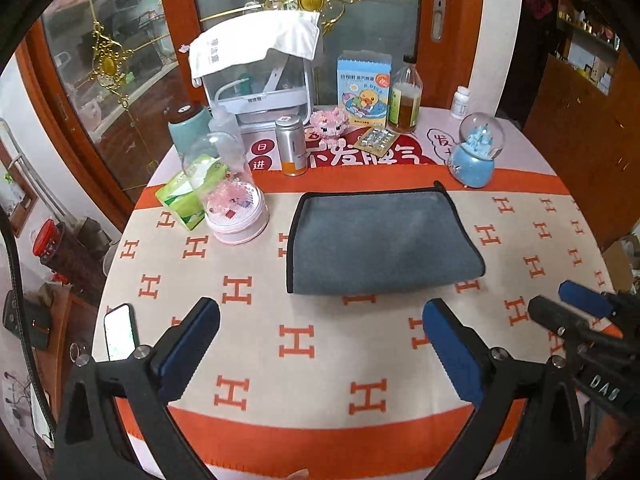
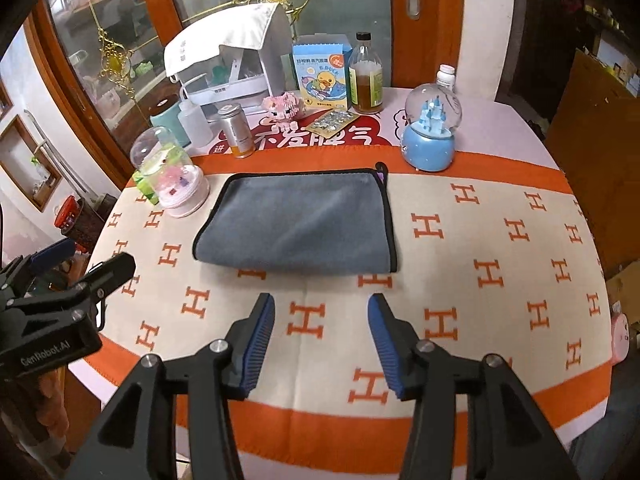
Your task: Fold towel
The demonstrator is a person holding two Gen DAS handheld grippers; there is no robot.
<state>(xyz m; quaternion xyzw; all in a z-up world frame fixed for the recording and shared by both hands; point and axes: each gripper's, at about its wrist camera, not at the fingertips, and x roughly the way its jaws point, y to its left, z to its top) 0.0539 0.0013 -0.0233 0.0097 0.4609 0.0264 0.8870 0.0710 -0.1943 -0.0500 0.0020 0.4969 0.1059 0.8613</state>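
A grey towel with black edging lies flat near the middle of a round counter covered in a cream and orange cloth. The towel looks already folded once: its near edge is soft and rounded, with no black binding, and the bound edges run along the far side and both ends.

The left hand-held gripper is held above the counter, just short of the towel's near edge, its blue-padded fingers spread wide and holding nothing. The right hand-held gripper sits beside it, also short of the near edge, its fingers apart and empty. Neither touches the towel.

Behind the towel stand a snow globe, a silver can, a pink dome, a tissue pack and other clutter. A phone lies at the counter's left edge.

Judging by this, either the fold is finished and the grippers are clear, or a second fold is about to start. A second fold would call for pinching both corners at one end and carrying them across to the other end, keeping low to avoid the ornaments behind.
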